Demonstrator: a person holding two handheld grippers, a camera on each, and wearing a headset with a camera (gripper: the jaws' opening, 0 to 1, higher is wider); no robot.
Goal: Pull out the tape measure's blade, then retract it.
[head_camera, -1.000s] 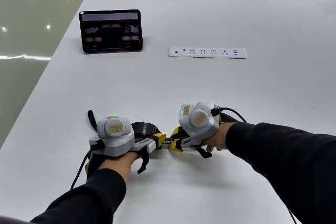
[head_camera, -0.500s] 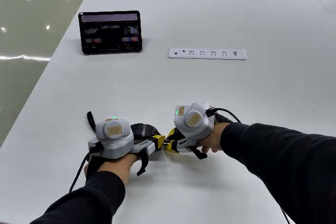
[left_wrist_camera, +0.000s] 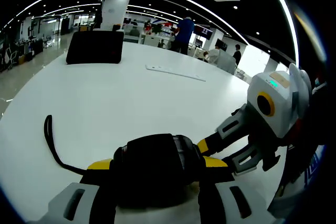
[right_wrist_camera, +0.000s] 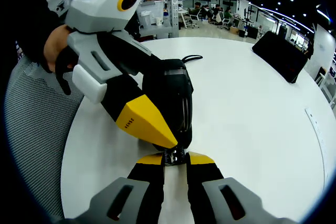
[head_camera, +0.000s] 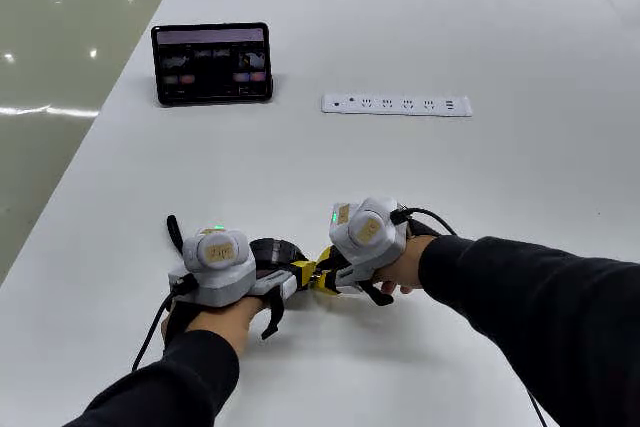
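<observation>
– Tape measure [head_camera: 272, 250]: where is it?
– On the table [head_camera: 400, 177], near edge, with the left gripper [left_wrist_camera: 157, 165] clamped around it.
– And the right gripper [right_wrist_camera: 176, 160]?
– Its jaws are almost closed, pinching the blade tip [right_wrist_camera: 175, 153] at the case mouth.

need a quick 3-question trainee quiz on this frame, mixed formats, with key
1. True or false: the left gripper is clamped on the black round tape measure case.
2. What does the right gripper pinch? A) the silver metal blade tip B) the case C) nothing
3. Fill in: far across the white table sit a dark rectangular tablet and a white ___.
Key: 1 true; 2 A; 3 power strip.
</observation>
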